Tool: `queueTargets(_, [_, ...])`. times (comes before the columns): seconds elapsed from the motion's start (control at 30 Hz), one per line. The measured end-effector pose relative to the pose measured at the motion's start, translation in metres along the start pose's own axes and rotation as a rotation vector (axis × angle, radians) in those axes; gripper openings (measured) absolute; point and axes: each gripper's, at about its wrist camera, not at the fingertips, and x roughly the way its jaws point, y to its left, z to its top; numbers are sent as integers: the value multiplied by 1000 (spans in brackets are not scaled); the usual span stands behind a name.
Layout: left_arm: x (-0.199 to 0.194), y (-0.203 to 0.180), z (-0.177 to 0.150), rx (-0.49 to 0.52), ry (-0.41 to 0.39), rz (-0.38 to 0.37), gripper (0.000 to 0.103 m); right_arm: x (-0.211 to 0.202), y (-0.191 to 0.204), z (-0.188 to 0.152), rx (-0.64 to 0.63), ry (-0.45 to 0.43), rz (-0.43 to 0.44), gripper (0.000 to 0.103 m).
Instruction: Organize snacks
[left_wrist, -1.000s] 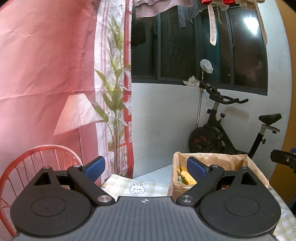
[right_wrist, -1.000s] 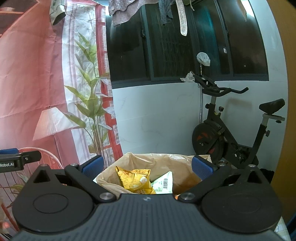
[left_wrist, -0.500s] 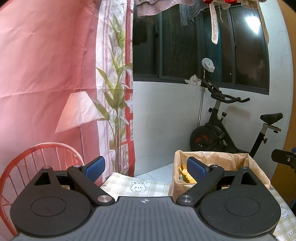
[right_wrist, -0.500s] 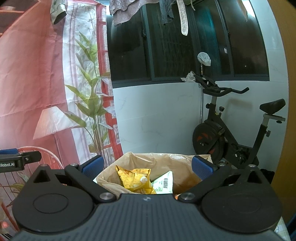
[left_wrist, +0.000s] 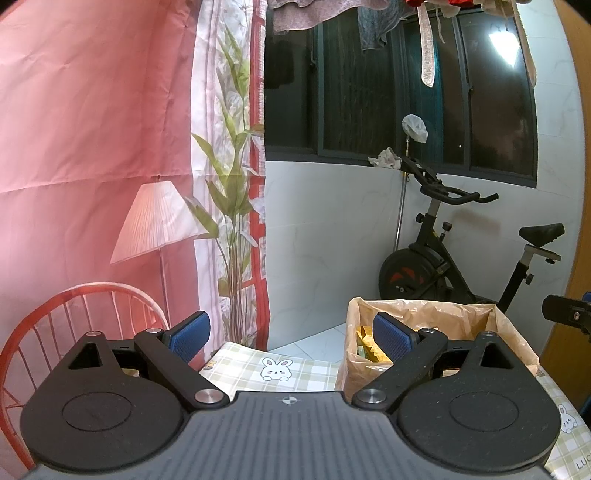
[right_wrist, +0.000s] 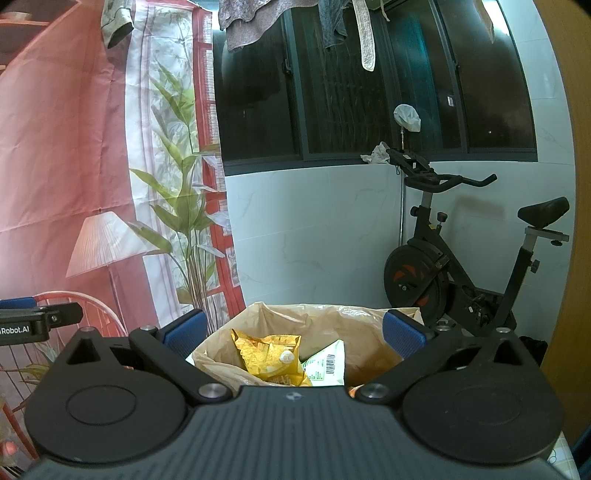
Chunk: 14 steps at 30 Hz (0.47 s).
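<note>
A box lined with a tan plastic bag (right_wrist: 362, 328) stands just ahead of my right gripper (right_wrist: 293, 328), which is open and empty above its near rim. Inside lie a yellow snack packet (right_wrist: 267, 352) and a white-green packet (right_wrist: 327, 363). In the left wrist view the same lined box (left_wrist: 443, 314) sits to the right on a checked tablecloth (left_wrist: 258, 373) with a rabbit print. My left gripper (left_wrist: 291, 332) is open and empty, held left of the box; its right pad overlaps the box's left side in the picture.
An exercise bike (right_wrist: 461, 258) stands against the white wall behind the box. A red wire chair (left_wrist: 74, 314) is at the left by a pink printed backdrop (left_wrist: 92, 129). The other gripper's tip (left_wrist: 565, 312) shows at the right edge. Laundry hangs over the dark window.
The left wrist view has drifted slightly, so the tablecloth's rabbit print shows a little more. The right gripper and the packets in the box have not moved.
</note>
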Motion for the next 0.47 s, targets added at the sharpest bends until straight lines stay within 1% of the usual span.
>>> queueTargets(0.47, [-1, 2, -3, -5, 4, 3, 96, 0, 0, 0, -2, 3, 1, 103])
